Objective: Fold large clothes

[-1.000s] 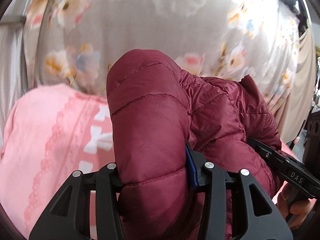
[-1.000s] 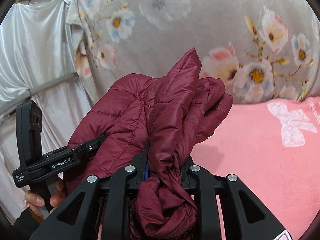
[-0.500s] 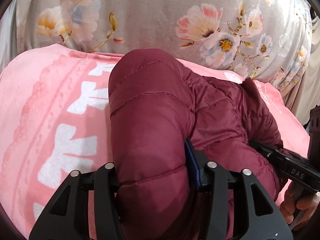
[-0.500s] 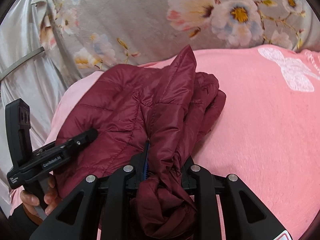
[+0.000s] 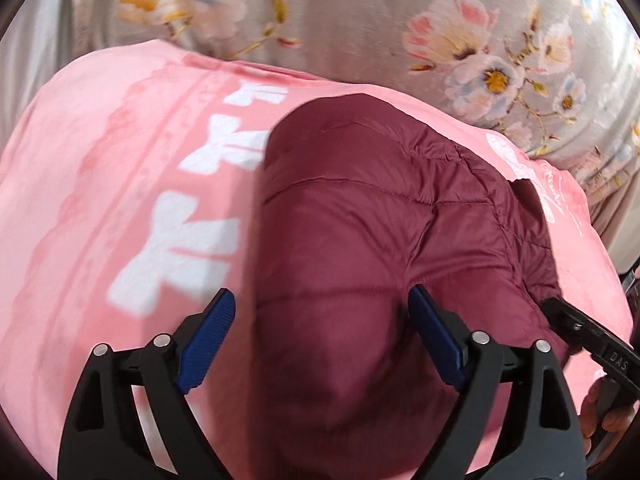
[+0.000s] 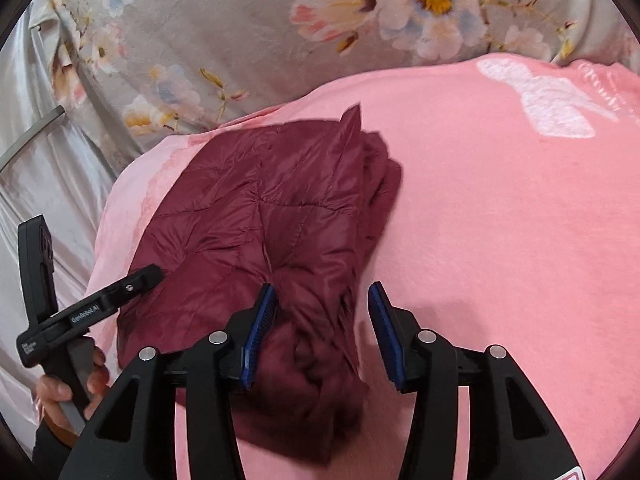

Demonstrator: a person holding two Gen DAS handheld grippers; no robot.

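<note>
Left wrist view: my left claw (image 5: 320, 328) stands wide, blue pads (image 5: 206, 346) spread to either side of the maroon jacket (image 5: 360, 248), gripping nothing. The jacket lies bundled straight ahead of the claw on a pink blanket (image 5: 100, 184) with white bow prints. Beyond the blanket hangs a grey floral cloth (image 5: 360, 28). Low to the right, the tip of my right claw (image 5: 560, 318) pokes in at the jacket's edge, my hand (image 5: 604, 416) beneath it.

Right wrist view: my right claw (image 6: 322, 334) is also wide, holding nothing. The jacket (image 6: 272, 220) rests on the blanket (image 6: 500, 240) ahead and left of it, its near bunched end lying between the pads and nearer the left pad (image 6: 260, 336). Further left, my left claw (image 6: 138, 278) reaches to the jacket's side; whether it touches I cannot tell. The floral cloth (image 6: 248, 28) fills the background, pale satin fabric (image 6: 48, 184) to its left.
</note>
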